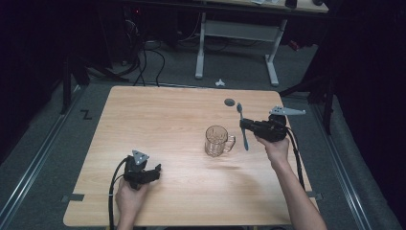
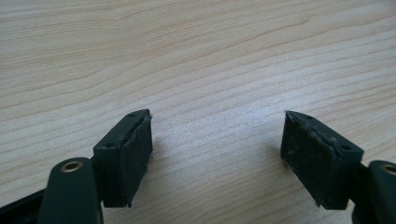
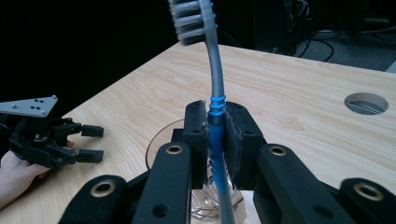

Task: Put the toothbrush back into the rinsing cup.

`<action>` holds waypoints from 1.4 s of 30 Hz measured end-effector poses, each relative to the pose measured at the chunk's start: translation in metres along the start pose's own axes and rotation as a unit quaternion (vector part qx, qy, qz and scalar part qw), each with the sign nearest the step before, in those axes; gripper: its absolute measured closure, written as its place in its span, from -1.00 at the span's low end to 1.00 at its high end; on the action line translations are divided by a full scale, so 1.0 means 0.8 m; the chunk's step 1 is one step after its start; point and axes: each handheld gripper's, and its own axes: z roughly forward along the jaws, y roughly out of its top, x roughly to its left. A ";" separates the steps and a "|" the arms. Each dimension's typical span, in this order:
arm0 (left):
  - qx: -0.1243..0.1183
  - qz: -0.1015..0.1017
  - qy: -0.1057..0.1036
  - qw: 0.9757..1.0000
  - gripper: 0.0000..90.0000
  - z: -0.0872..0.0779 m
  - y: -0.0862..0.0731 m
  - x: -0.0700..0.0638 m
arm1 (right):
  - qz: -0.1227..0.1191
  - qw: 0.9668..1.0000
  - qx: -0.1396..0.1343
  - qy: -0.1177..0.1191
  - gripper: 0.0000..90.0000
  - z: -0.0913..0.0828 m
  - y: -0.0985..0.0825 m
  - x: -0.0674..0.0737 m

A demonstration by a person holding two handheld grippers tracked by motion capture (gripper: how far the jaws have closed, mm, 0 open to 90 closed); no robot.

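- Black jaws of the right hand-held gripper (image 3: 215, 140) are pressed on a toothbrush (image 3: 215, 100), pinching its blue ribbed grip section; the grey neck rises past the pads to the bristle head at the top of the right gripper view.
- In the high view the toothbrush (image 1: 243, 127) stands roughly across the jaws of that right hand-held gripper (image 1: 245, 125), head toward the far side of the table and tail toward the near side, held off the surface just beside the glass mug.
- Judged by look, the toothbrush is light, thin plastic and slightly springy. The ribbed rubber part is the surest place to hold, since the smooth grey neck could twist or slide between the pads.
- Glass mug (image 1: 218, 140) stands upright on the wooden table (image 1: 158, 120), handle toward the right hand-held gripper. Probably heavy for its size, rigid, smooth and breakable, so a knock from the brush tail could tip or chip it. The handle or the thick rim would be the places to grip.
- Left hand-held gripper (image 1: 153, 173) rests near the front left of the table, well apart from the mug. Its jaws are spread with nothing between them, bare wood grain showing between the pads (image 2: 133, 156).
- A round cable hole (image 1: 230, 101) sits in the table beyond the brush head.
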 end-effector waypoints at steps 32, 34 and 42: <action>0.000 0.000 0.000 1.000 -0.44 0.000 0.000 0.000 | -0.028 0.999 -0.021 0.004 0.78 0.049 0.032 0.018; 0.000 0.000 0.000 1.000 -0.44 0.000 0.000 0.000 | -0.029 0.999 -0.021 0.002 0.78 0.051 0.032 0.018; 0.000 0.000 -0.001 1.000 -0.44 0.000 0.000 0.000 | -0.028 0.999 -0.026 0.001 0.78 0.055 0.033 0.017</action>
